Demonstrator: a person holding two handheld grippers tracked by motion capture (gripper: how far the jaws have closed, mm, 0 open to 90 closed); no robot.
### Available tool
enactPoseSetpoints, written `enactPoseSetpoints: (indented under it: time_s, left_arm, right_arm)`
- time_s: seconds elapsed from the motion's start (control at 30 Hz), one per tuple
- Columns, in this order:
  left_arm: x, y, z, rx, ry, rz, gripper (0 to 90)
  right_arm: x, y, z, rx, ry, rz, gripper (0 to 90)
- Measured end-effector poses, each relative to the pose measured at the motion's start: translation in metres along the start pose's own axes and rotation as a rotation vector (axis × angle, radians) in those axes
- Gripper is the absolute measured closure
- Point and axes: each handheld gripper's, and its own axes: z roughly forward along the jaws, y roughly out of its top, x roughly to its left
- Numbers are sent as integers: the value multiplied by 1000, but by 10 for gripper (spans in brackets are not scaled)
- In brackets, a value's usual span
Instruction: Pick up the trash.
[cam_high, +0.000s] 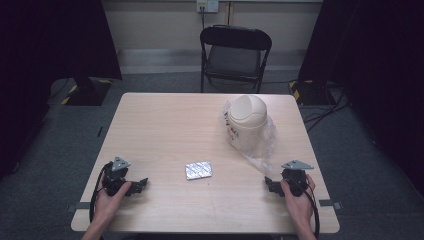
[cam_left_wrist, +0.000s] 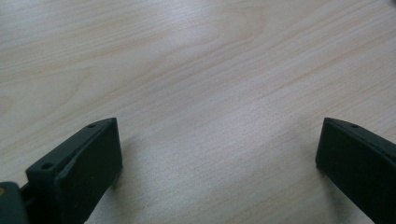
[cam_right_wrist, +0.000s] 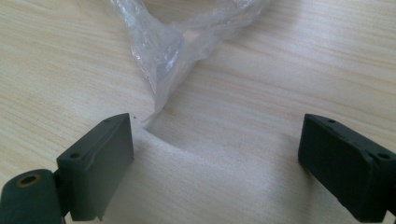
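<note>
Seen from the high view: a silver blister pack (cam_high: 199, 170) lying flat just below the centre of the frame on a pale wooden table (cam_high: 160, 125), long axis running left to right with a slight tilt, right end a little higher. Right of centre, a cream swing-lid bin (cam_high: 247, 121) standing upright, domed lid closed, contents hidden, wrapped in a clear plastic bag (cam_high: 262, 150) trailing toward the lower right. At lower left, the left gripper (cam_high: 141, 184) resting on the table, pointing right toward the pack yet well apart from it; in the left gripper view (cam_left_wrist: 218, 154), jaws spread wide over bare wood, holding nothing. At lower right, the right gripper (cam_high: 268, 183) pointing left, near the bag's trailing tip; in the right gripper view (cam_right_wrist: 215, 154), jaws likewise wide apart, empty, the crumpled bag (cam_right_wrist: 173, 51) tapering down just short of them. Beyond the table's far edge, a black folding chair (cam_high: 235, 55), seat unoccupied.
</note>
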Motion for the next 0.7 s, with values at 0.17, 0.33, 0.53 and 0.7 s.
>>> enactPoseSetpoints:
  time_s: [0.17,0.33,0.53,0.7]
  left_arm:
    - [0,0,0,-2,2,0,9]
    - [0,0,-2,-1,17,-11,30]
    - [3,0,-6,-25,11,-53,156]
    - [1,2,-4,-32,-11,-44,166]
  right_arm:
    - [0,0,0,0,1,1,95]
    - [0,0,0,-1,5,-2,94]
    - [-2,-1,0,-2,12,-13,95]
    - [-3,-1,-1,-1,23,-23,95]
